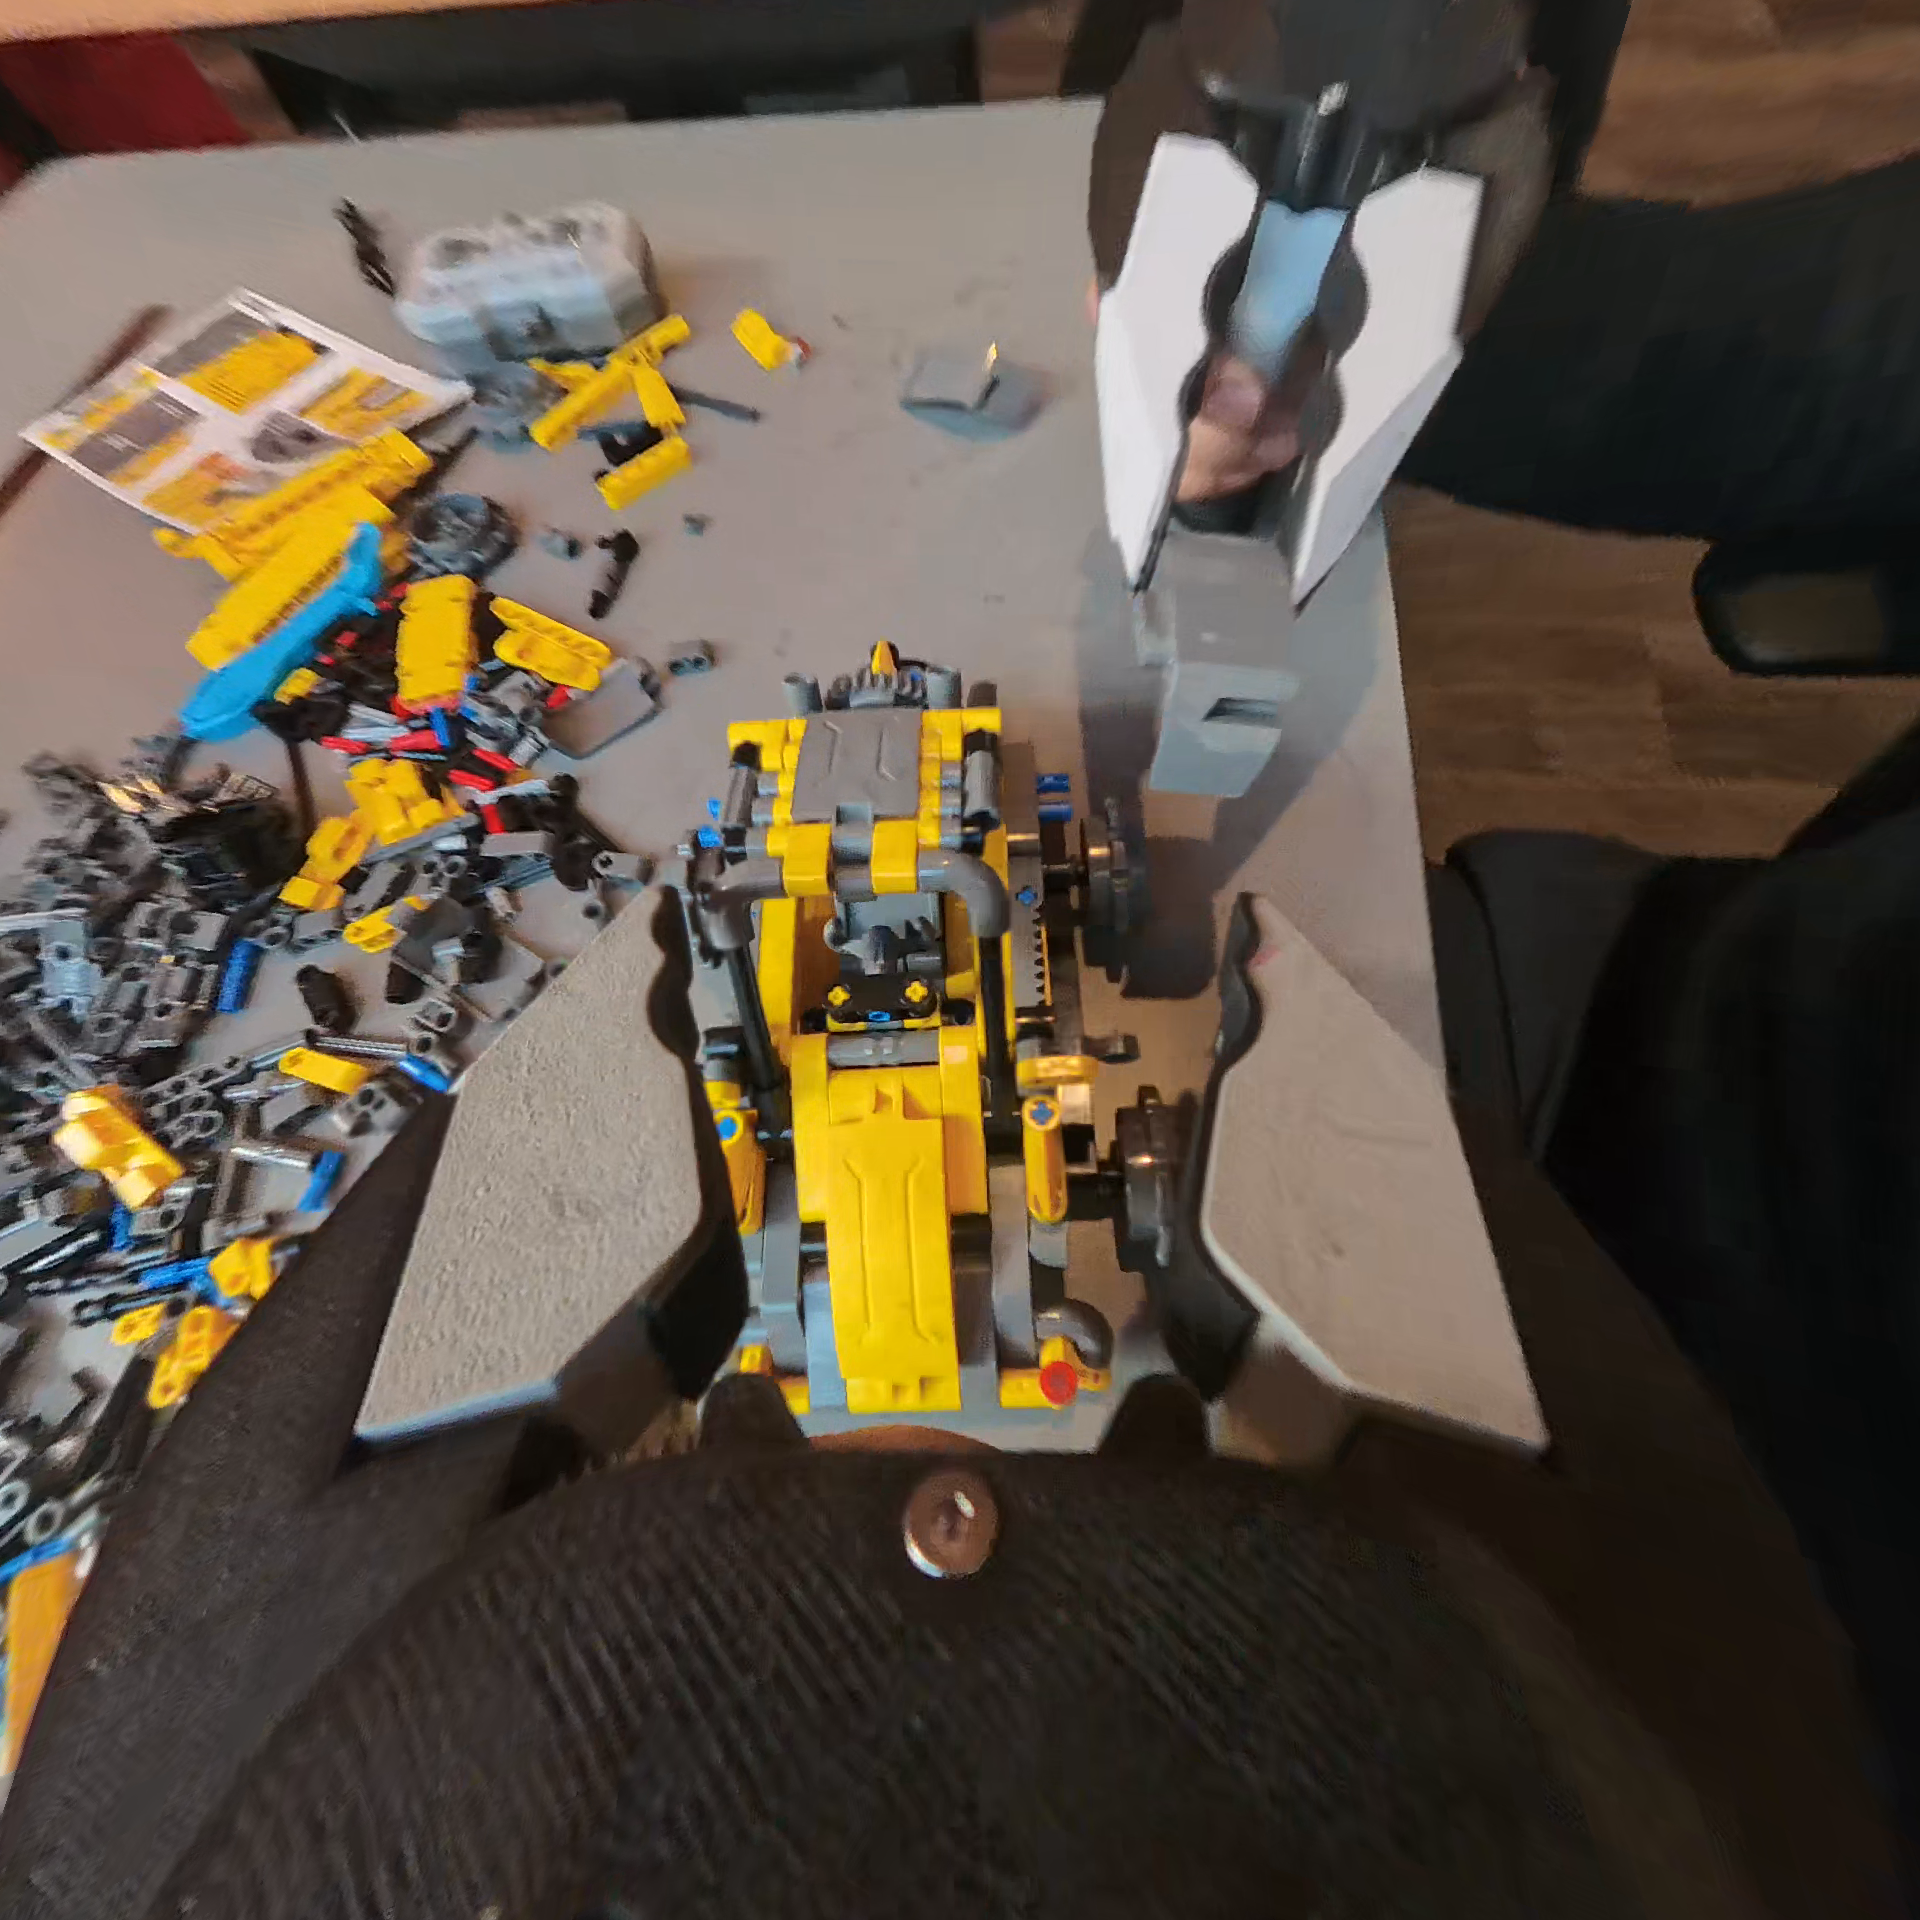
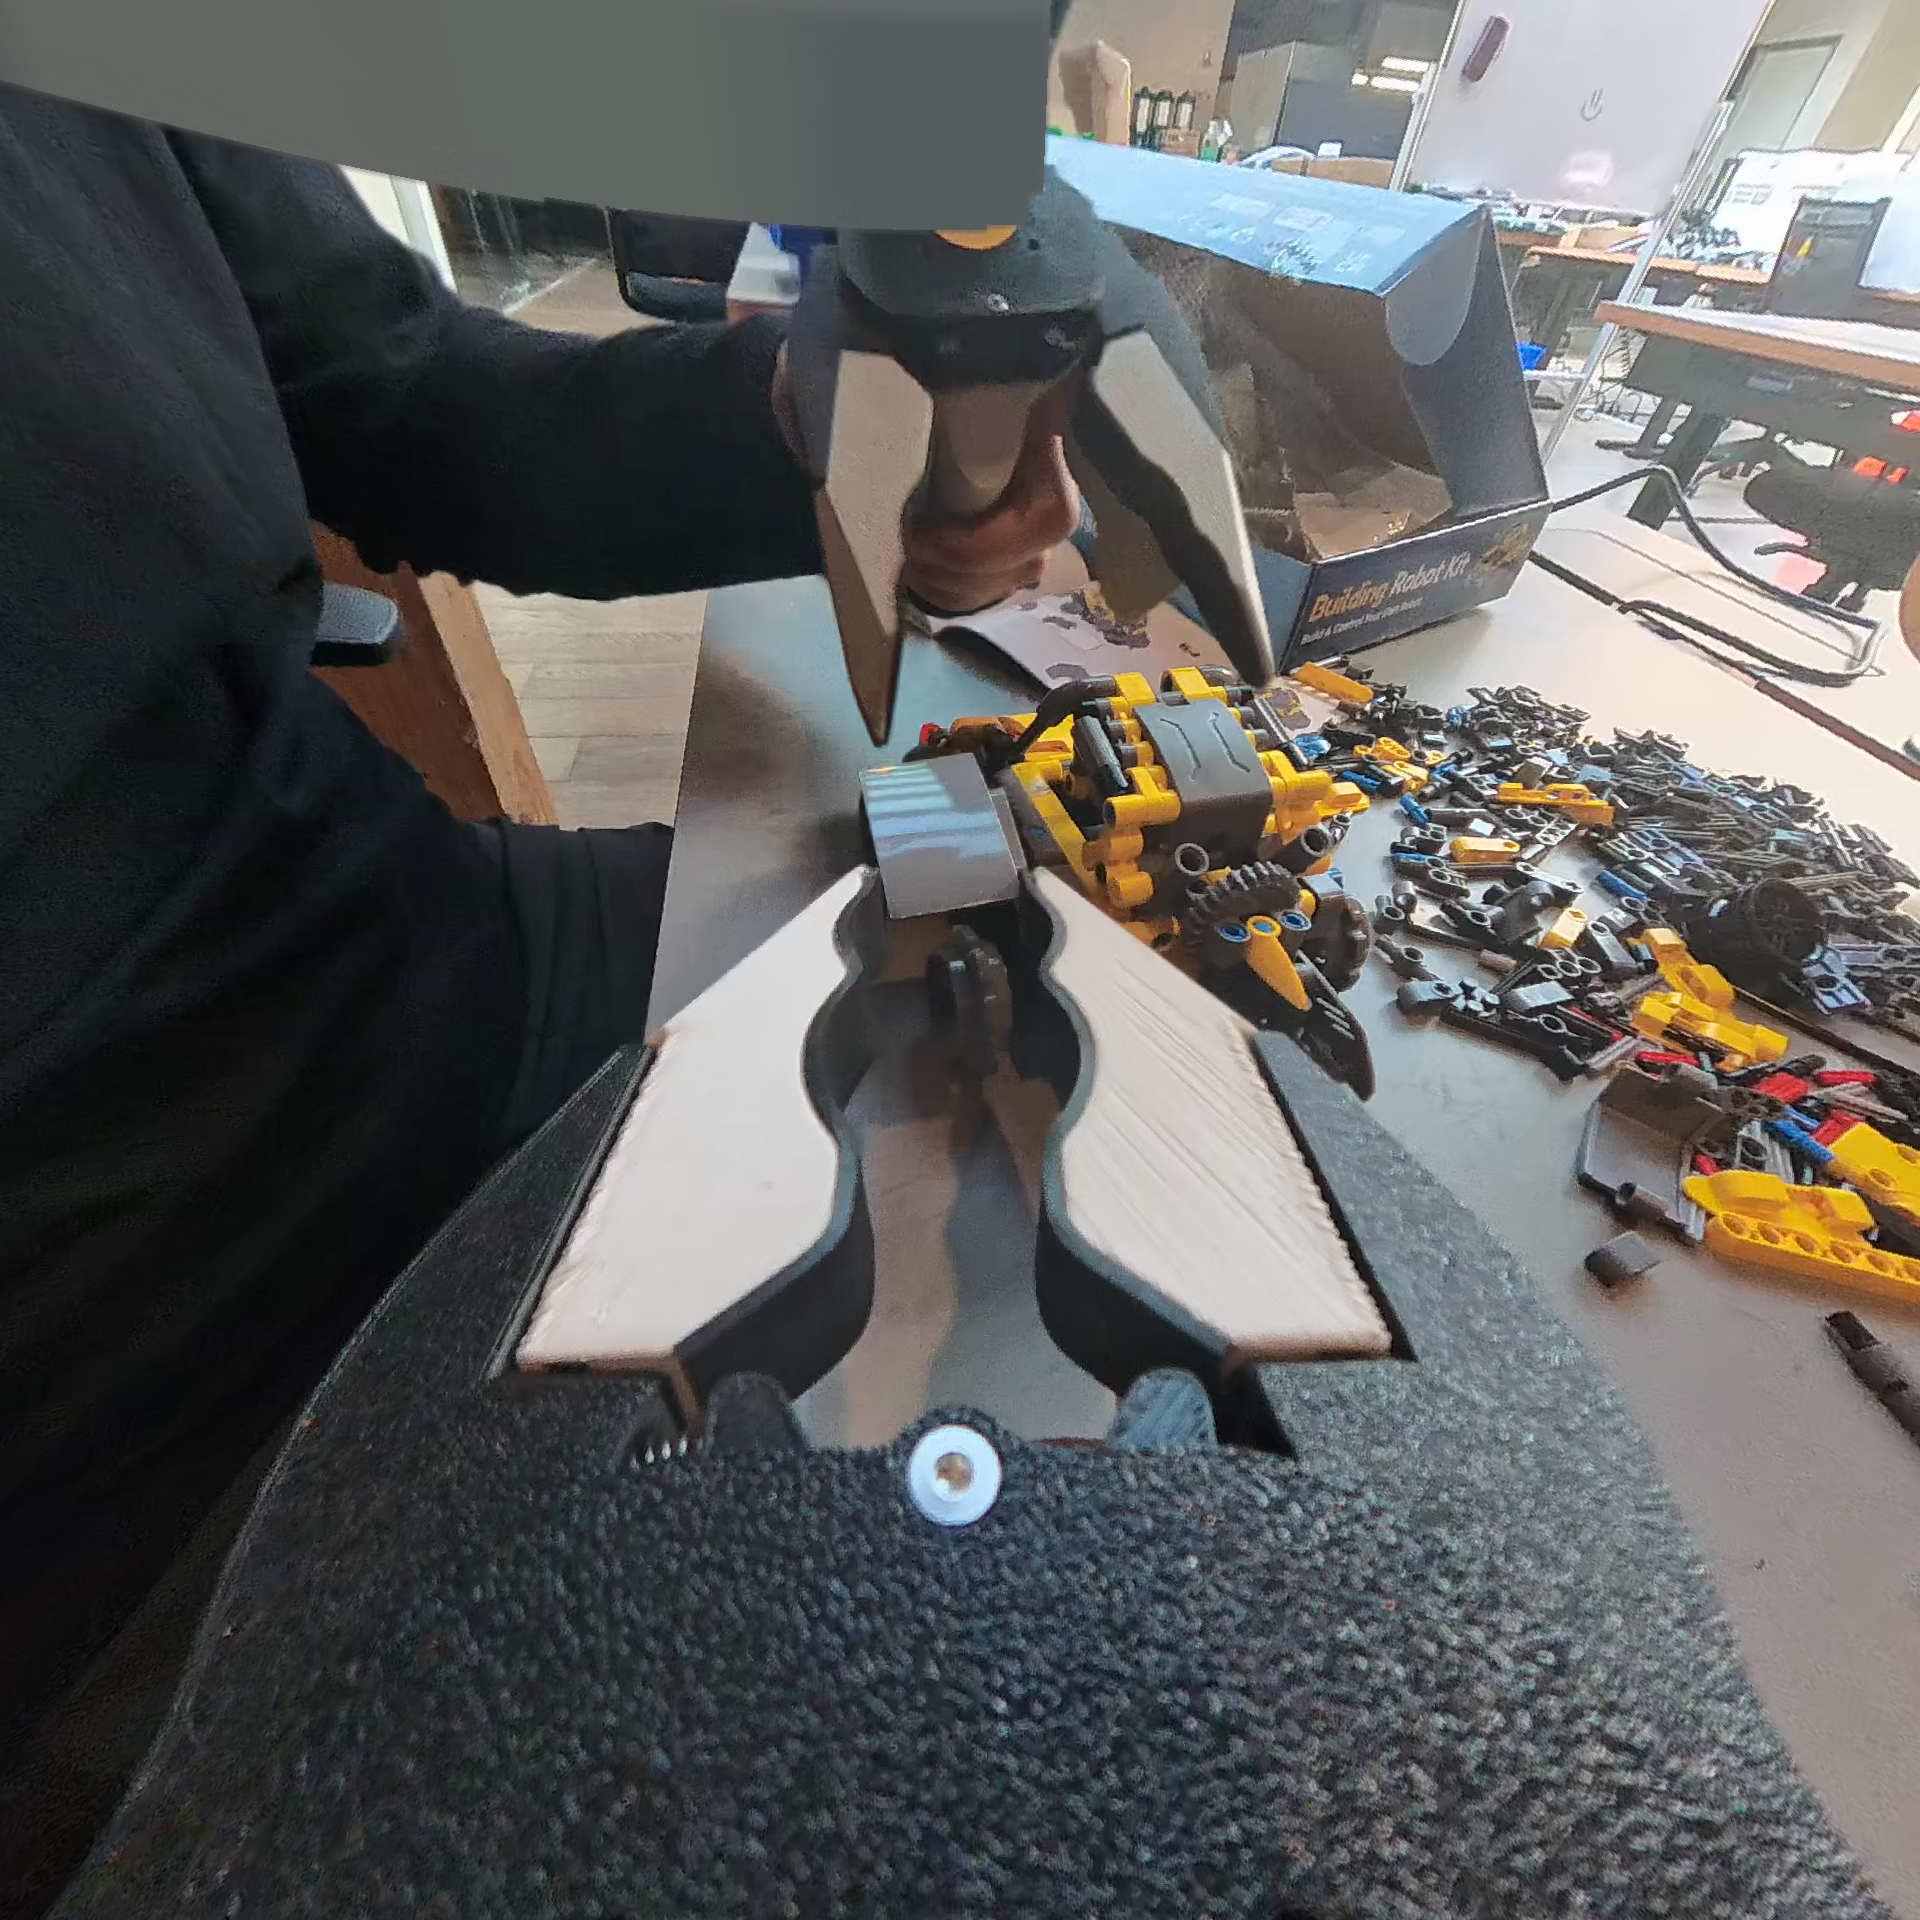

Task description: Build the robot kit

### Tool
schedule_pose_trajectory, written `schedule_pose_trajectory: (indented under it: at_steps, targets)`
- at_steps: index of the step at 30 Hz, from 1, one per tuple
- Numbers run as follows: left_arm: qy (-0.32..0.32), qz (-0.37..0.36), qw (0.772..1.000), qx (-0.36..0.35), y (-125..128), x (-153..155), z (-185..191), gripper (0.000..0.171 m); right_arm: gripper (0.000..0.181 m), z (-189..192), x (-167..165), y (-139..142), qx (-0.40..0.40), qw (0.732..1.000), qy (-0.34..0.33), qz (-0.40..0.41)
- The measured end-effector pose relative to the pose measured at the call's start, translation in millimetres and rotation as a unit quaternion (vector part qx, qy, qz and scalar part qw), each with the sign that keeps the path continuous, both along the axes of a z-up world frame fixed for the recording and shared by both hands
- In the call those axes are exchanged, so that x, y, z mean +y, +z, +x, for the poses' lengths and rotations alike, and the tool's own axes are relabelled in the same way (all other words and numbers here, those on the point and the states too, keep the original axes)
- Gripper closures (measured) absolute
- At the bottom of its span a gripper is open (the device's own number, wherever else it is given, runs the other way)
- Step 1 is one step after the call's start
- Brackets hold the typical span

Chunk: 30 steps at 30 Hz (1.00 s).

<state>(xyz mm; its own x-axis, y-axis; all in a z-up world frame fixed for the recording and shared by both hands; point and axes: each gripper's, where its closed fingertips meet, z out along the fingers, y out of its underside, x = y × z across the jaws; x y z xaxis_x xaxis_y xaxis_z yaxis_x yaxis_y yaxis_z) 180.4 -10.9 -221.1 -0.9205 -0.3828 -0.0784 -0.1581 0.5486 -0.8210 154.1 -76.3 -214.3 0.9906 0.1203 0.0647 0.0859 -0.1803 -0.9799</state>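
A yellow and grey brick vehicle [image 1: 883,1143] stands on the grey table [image 1: 883,208]. My left gripper [image 1: 956,925] is open, its two fingers on either side of the vehicle's body, and it holds nothing. In the right wrist view it [image 2: 1070,701] hangs open just above the vehicle [image 2: 1195,790]. My right gripper [image 2: 951,883] is shut on a grey block [image 2: 940,842], held close against the vehicle's side near a black wheel [image 2: 966,987]. In the left wrist view the right gripper [image 1: 1224,587] holds the block [image 1: 1216,686] to the vehicle's far right.
A big heap of loose black, yellow, blue and red pieces [image 1: 208,935] covers the table's left side, also in the right wrist view [image 2: 1662,935]. A leaflet [image 1: 239,395] and a grey unit [image 1: 530,281] lie at the back. An open dark box [image 2: 1351,416] stands behind. A person's dark sleeve [image 2: 208,727] is close. There is about 8 cm between the tips of the two grippers. From either gripper's tips it is about 35 cm to the grey unit [image 1: 530,281].
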Motion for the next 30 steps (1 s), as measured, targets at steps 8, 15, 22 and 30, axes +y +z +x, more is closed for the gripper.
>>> schedule_pose_trajectory:
  at_steps: [8,15,22,30]
  targets:
    - [-0.059,0.053,0.996,0.048,-21.9,-10.5,13.4,0.082,0.159,-2.3,8.0,-10.6,-0.027,0.999,0.005,-0.034]
    - [-0.117,0.067,0.988,0.081,-26.8,-18.7,3.9,0.054,0.159,2.1,9.1,-17.0,-0.078,0.996,-0.008,-0.047]
    - [-0.096,0.083,0.992,0.02,-32.6,-30.1,12.4,0.052,0.159,4.4,13.2,-24.0,-0.064,0.995,0.003,-0.071]
    - [-0.075,0.082,0.993,-0.027,-37.8,-34.7,13.2,0.04,0.158,4.8,17.8,-29.1,-0.103,0.991,-0.011,-0.082]
